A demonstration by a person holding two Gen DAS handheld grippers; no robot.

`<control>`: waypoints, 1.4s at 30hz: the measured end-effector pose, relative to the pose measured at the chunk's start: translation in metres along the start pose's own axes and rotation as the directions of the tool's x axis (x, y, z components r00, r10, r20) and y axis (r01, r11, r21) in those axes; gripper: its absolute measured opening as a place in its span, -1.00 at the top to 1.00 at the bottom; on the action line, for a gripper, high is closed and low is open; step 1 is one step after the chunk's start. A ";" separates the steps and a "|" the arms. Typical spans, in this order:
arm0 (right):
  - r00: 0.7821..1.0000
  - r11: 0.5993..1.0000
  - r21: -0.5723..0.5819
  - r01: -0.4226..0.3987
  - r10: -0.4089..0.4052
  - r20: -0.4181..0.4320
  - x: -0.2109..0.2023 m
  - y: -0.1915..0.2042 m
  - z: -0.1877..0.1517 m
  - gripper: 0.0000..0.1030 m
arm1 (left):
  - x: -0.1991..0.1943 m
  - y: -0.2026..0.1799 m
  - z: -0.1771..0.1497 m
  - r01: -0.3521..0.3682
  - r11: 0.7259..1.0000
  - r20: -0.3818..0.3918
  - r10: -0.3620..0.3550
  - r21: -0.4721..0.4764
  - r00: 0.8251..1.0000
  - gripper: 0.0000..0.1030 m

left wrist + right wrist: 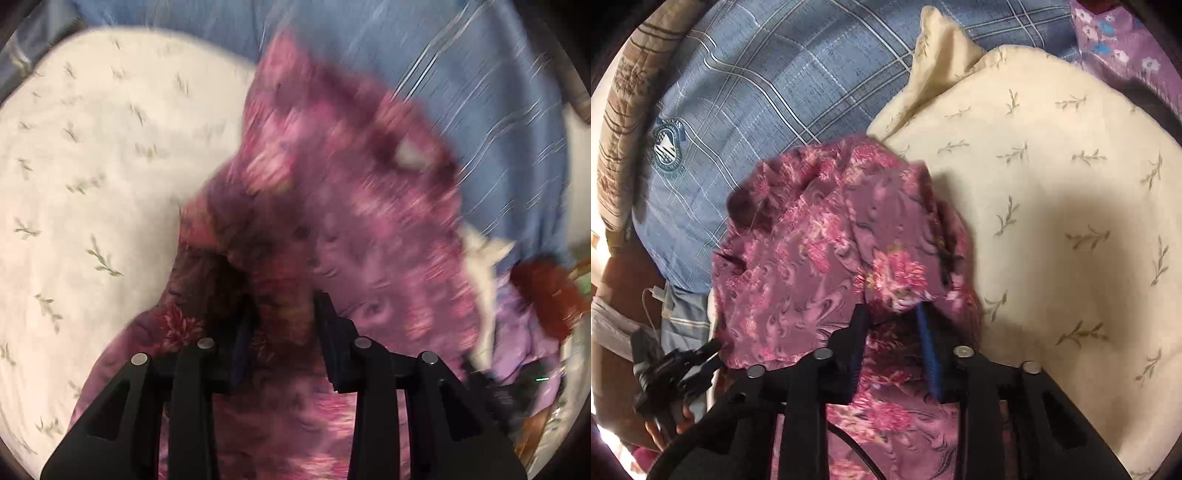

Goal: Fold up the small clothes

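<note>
A pink floral garment (332, 206) hangs bunched in front of both cameras, blurred in the left wrist view. It also shows in the right wrist view (820, 236). My left gripper (282, 314) has its fingers (327, 321) spread with the cloth draped between and over them. My right gripper (894, 317) also has cloth lying between its parted fingers (925, 332). Whether either pair pinches the fabric is hidden by the folds. The left gripper (694, 360) shows at the lower left of the right wrist view, touching the garment's edge.
A cream leaf-print pillow (92, 166) lies under the garment, also in the right wrist view (1052, 203). A blue plaid cover (757, 92) lies behind it. A purple flowered cloth (1126, 48) sits at far right. A red item (546, 295) lies beside it.
</note>
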State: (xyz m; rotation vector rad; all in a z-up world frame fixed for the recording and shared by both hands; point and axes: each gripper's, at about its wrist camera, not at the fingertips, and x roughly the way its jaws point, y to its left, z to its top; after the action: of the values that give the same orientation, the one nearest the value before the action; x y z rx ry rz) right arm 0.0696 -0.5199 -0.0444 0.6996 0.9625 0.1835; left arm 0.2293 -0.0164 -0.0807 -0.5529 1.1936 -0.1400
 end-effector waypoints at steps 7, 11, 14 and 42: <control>0.999 0.993 -0.112 -0.038 0.039 0.011 -0.107 0.015 -0.026 0.12 | -0.083 0.011 -0.025 0.030 0.986 0.040 -0.037 0.166 0.999 -0.18; 0.999 0.994 -0.111 0.010 -0.016 -0.052 -0.148 -0.005 -0.079 -0.02 | -0.112 0.048 -0.067 -0.050 0.960 -0.001 0.053 0.276 0.999 -0.48; 0.990 0.997 -0.047 0.059 -0.064 -0.122 -0.155 -0.035 -0.125 -0.03 | -0.120 0.089 -0.093 -0.042 0.971 -0.073 0.061 0.237 0.995 -0.48; 0.961 0.992 -0.129 0.009 -0.044 -0.273 -0.120 -0.035 -0.184 0.35 | -0.104 0.101 -0.176 0.173 0.950 -0.248 -0.108 0.259 0.963 -0.33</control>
State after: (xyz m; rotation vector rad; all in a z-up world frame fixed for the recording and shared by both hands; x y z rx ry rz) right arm -0.1530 -0.5143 -0.0524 0.5519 1.2146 0.3217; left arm 0.0119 0.0516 -0.0860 -0.3791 1.3321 -0.4999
